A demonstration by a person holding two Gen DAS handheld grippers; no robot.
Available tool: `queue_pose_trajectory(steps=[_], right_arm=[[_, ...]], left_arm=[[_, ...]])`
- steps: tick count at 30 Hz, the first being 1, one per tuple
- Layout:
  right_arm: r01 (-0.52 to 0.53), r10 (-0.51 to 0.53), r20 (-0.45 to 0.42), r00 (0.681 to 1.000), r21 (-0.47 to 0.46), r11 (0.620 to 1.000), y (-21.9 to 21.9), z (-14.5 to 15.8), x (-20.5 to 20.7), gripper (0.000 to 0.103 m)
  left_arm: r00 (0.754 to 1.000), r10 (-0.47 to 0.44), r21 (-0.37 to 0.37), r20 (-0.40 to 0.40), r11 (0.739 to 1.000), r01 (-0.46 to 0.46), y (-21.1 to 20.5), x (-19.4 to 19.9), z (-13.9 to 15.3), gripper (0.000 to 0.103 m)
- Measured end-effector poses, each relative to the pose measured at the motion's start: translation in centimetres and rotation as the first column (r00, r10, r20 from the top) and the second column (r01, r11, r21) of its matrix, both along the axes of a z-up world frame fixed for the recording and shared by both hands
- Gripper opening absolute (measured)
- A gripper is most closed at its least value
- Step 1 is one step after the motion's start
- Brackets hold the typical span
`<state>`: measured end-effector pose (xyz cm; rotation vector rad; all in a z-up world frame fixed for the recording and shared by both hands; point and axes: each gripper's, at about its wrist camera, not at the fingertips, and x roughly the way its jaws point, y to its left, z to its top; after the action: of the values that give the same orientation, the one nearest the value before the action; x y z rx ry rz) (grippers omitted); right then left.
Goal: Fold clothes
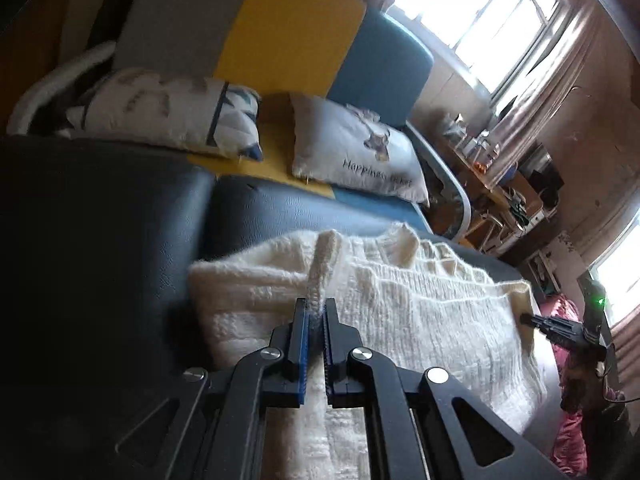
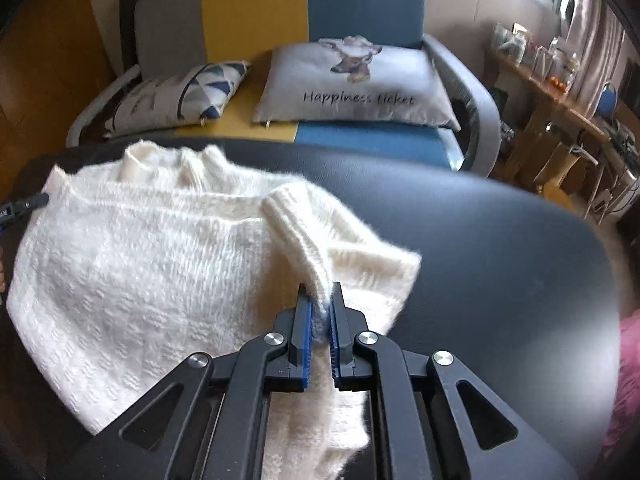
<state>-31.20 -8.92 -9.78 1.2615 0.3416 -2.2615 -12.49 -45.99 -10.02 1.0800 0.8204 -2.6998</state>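
Observation:
A cream knitted sweater point(image 1: 420, 312) lies spread over a black padded surface point(image 1: 100, 240). My left gripper point(image 1: 316, 308) is shut on a ribbed edge of the sweater, which rises in a fold from its blue pads. In the right wrist view the same sweater point(image 2: 140, 260) fills the left half. My right gripper point(image 2: 320, 300) is shut on a ribbed cuff of the sweater that stands up between its pads. The right gripper's tip point(image 1: 536, 320) shows at the sweater's far edge in the left wrist view. The left gripper's tip point(image 2: 28, 204) shows at the left edge in the right wrist view.
Behind the black surface point(image 2: 500, 240) stands a yellow, blue and grey sofa point(image 2: 360, 4) with a "Happiness ticket" pillow point(image 2: 352, 84) and a patterned pillow point(image 2: 180, 96). A cluttered wooden desk point(image 2: 560, 96) is at the right, under curtained windows point(image 1: 480, 12). Pink fabric point(image 1: 568, 432) lies at lower right.

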Motion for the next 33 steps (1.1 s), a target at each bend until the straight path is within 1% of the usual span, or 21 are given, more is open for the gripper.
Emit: queue_pose_trajectory(steps=[3, 7, 9, 11, 13, 14, 15, 16, 17, 18, 19, 22, 23, 25, 26, 27, 29, 30, 31, 33], right_arm=[[0.0, -0.001, -0.027, 1.0, -0.043, 0.999, 0.9, 1.3, 0.8, 0.008], [-0.014, 0.004, -0.094, 0.996, -0.11, 0.994, 2.1, 4.9, 1.7, 0.008], [-0.018, 0.003, -0.12, 0.993, -0.127, 0.992, 2.2, 6.2, 1.9, 0.008], [-0.005, -0.013, -0.131, 0.991, -0.135, 0.991, 2.1, 6.8, 1.1, 0.008], [0.022, -0.036, -0.107, 0.994, -0.129, 0.991, 1.7, 5.9, -0.5, 0.008], [0.041, -0.05, -0.078, 0.996, -0.118, 0.992, 1.4, 4.8, -1.4, 0.008], [0.053, -0.058, -0.039, 0.998, -0.109, 0.993, 1.1, 3.4, -2.2, 0.008], [0.069, -0.069, 0.008, 0.998, -0.091, 0.993, 0.7, 1.5, -3.0, 0.008], [0.085, -0.082, 0.047, 0.996, -0.08, 0.993, 0.5, -0.1, -3.5, 0.01], [0.099, -0.09, 0.091, 0.992, -0.091, 0.991, 0.5, -1.4, -3.8, 0.011], [0.109, -0.097, 0.11, 0.989, -0.111, 0.988, 0.8, -2.2, -3.8, 0.011], [0.135, -0.117, 0.103, 0.988, -0.188, 0.973, 2.1, -2.1, -3.2, 0.014], [0.138, -0.121, 0.095, 0.988, -0.202, 0.97, 2.6, -1.8, -2.9, 0.016], [0.113, -0.104, 0.055, 0.993, -0.191, 0.975, 3.0, -0.9, -1.9, 0.017], [0.101, -0.093, 0.053, 0.994, -0.19, 0.977, 3.1, -0.7, -1.6, 0.018], [0.097, -0.089, 0.053, 0.995, -0.183, 0.978, 3.2, -0.7, -1.4, 0.022], [0.1, -0.089, 0.071, 0.993, -0.16, 0.982, 3.2, -1.3, -1.3, 0.046], [0.104, -0.089, 0.096, 0.991, -0.16, 0.982, 3.2, -2.0, -1.4, 0.049], [0.103, -0.085, 0.115, 0.99, -0.156, 0.982, 3.1, -2.7, -1.5, 0.05], [0.08, -0.064, 0.122, 0.99, -0.132, 0.988, 2.6, -3.8, -1.3, 0.05]], left_arm=[[0.998, 0.007, -0.008, -0.065, 1.0, -0.008, -0.3, 1.0, 1.6, 0.005], [0.989, 0.015, -0.013, -0.146, 1.0, -0.017, -0.6, 2.1, 3.8, 0.005], [0.986, 0.026, -0.005, -0.163, 1.0, -0.028, -0.9, 2.1, 4.5, 0.005], [0.986, 0.044, 0.002, -0.158, 0.999, -0.044, -1.2, 1.5, 4.3, 0.005], [0.995, 0.064, 0.006, -0.079, 0.998, -0.064, -1.6, -0.3, 2.6, 0.005], [0.997, 0.075, 0.007, -0.034, 0.997, -0.075, -1.9, -1.3, 1.6, 0.005], [0.995, 0.086, 0.023, 0.04, 0.996, -0.087, -2.1, -2.2, 0.0, 0.007], [0.987, 0.095, 0.045, 0.127, 0.994, -0.101, -2.4, -3.1, -1.9, 0.009], [0.98, 0.112, 0.069, 0.164, 0.99, -0.125, -2.5, -3.4, -3.3, 0.009], [0.982, 0.119, 0.077, 0.145, 0.988, -0.132, -2.5, -3.1, -3.5, 0.01], [0.983, 0.127, 0.066, 0.129, 0.988, -0.137, -2.4, -2.7, -3.1, 0.01], [0.984, 0.14, 0.016, 0.107, 0.99, -0.143, -2.1, -1.6, -1.7, 0.012], [0.985, 0.124, -0.006, 0.117, 0.992, -0.125, -1.9, -1.6, -1.6, 0.012], [0.985, 0.081, -0.051, 0.153, 0.996, -0.074, -1.2, -1.7, -1.6, 0.016], [0.983, 0.06, -0.073, 0.172, 0.996, -0.049, -0.9, -1.8, -1.6, 0.017], [0.981, 0.04, -0.094, 0.191, 0.995, -0.022, -0.6, -1.8, -1.6, 0.018], [0.972, 0.021, -0.137, 0.232, 0.991, 0.011, 0.0, -2.3, -2.4, 0.019], [0.97, 0.014, -0.152, 0.243, 0.988, 0.024, 0.3, -2.5, -2.5, 0.019], [0.968, 0.006, -0.166, 0.251, 0.986, 0.036, 0.5, -2.6, -2.5, 0.019], [0.964, -0.007, -0.18, 0.265, 0.982, 0.057, 0.7, -2.7, -2.5, 0.019]])
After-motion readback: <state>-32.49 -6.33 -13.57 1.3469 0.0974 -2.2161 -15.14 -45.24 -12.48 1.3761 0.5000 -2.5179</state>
